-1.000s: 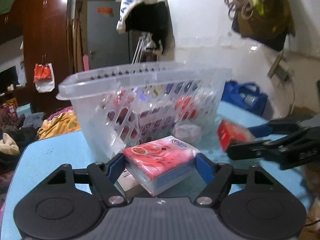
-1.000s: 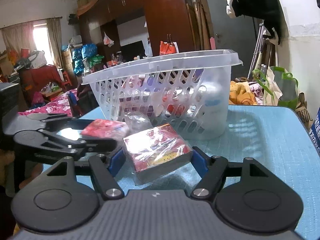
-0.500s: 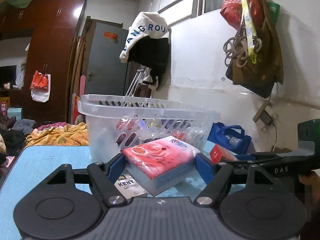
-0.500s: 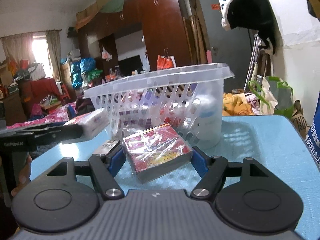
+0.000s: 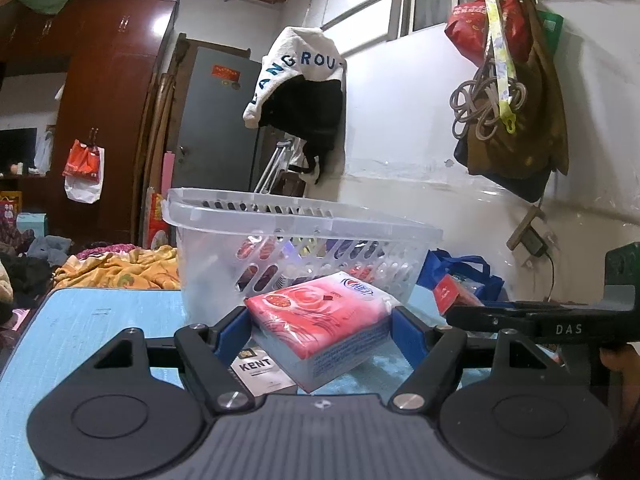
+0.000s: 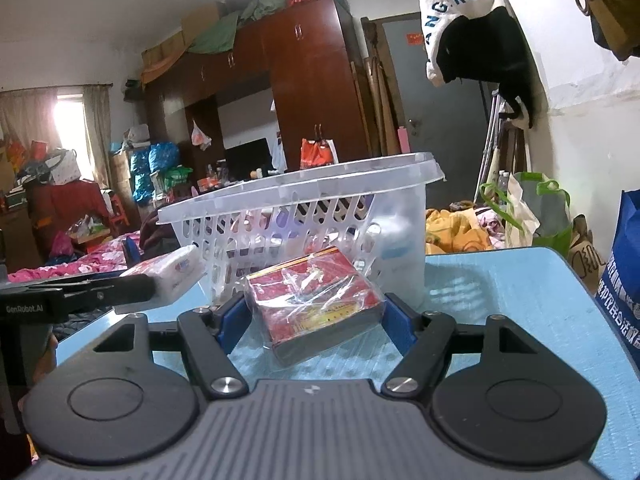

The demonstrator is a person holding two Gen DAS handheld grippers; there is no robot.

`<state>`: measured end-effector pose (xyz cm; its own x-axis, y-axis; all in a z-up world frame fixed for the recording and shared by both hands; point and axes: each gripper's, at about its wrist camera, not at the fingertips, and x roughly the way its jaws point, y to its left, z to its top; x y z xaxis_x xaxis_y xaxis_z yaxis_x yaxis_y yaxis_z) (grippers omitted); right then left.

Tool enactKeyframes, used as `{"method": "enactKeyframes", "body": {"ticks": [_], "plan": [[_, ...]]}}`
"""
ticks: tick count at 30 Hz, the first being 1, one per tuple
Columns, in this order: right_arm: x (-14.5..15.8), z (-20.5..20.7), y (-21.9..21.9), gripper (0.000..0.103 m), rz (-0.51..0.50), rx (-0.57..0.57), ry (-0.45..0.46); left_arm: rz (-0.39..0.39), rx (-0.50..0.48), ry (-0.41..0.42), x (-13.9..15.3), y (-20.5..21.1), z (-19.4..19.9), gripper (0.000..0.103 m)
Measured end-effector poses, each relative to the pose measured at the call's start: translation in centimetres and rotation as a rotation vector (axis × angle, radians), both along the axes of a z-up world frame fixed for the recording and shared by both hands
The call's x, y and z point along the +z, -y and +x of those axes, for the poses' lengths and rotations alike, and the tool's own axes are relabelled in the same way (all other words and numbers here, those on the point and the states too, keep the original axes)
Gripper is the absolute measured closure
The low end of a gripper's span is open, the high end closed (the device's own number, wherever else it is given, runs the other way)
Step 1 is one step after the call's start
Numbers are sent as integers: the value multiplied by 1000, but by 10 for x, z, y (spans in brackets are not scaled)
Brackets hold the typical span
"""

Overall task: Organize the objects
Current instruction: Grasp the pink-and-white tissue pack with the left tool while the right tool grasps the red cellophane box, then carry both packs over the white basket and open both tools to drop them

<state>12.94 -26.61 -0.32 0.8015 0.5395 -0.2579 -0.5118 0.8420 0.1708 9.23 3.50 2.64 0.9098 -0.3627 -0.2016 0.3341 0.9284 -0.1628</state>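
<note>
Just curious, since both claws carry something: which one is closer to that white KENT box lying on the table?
Left. The left gripper, holding the tissue pack, hangs right over the KENT box. The right gripper, gripping a red box, sits off to the side.

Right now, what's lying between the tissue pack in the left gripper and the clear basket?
Only bare blue table shows between the tissue pack and the basket in the left wrist view; the KENT box lies under the pack, not ahead.

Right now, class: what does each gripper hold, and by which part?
Left gripper: pink tissue pack, clamped across its two sides. Right gripper: red wrapped box, likewise by its sides.
</note>
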Motion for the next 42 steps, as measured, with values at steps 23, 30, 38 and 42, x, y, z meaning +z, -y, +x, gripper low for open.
{"method": "enactKeyframes", "body": {"ticks": [23,30,38,42], "plan": [[21,-32,13,30,85,11,145,-81,2,146,26,-7,-27,24],[91,1,-15,30,8,-36,270,-88,54,151,109,2,33,24],[102,99,-65,7,-169,-51,159,-11,95,-69,114,20,149,21],[94,99,-62,1,-200,-99,143,27,166,-97,104,21,155,21]]}}
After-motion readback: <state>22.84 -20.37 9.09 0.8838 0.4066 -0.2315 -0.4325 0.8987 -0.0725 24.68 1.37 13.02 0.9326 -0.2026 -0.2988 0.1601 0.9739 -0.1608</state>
